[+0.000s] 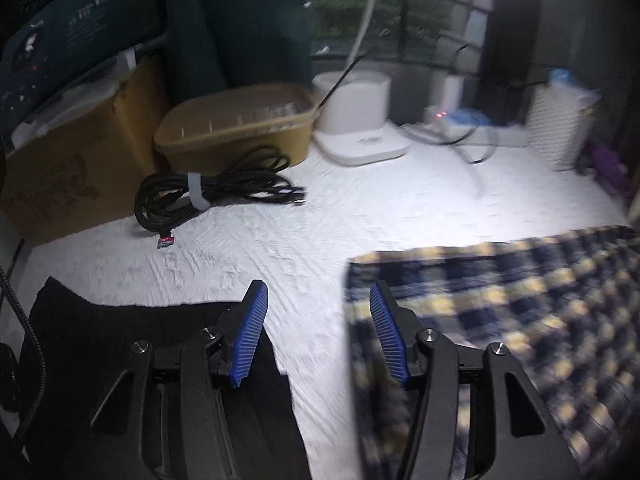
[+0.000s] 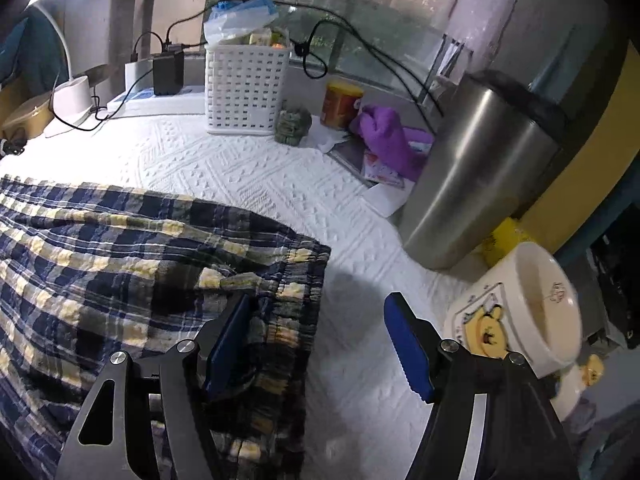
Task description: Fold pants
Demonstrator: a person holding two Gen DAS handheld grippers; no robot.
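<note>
I see the plaid pants spread over the white textured bed cover, filling the lower left of the right wrist view and the lower right of the left wrist view. The fabric is checked in navy, pale yellow and white, rumpled into soft folds, with a gathered band along its right edge in the right wrist view. My right hand-held gripper stands released, its left blue pad over that band and its right pad above bare cover. My left hand-held gripper is also spread wide, one pad over a black cloth at lower left, the other at the blurred edge of the pants.
</note>
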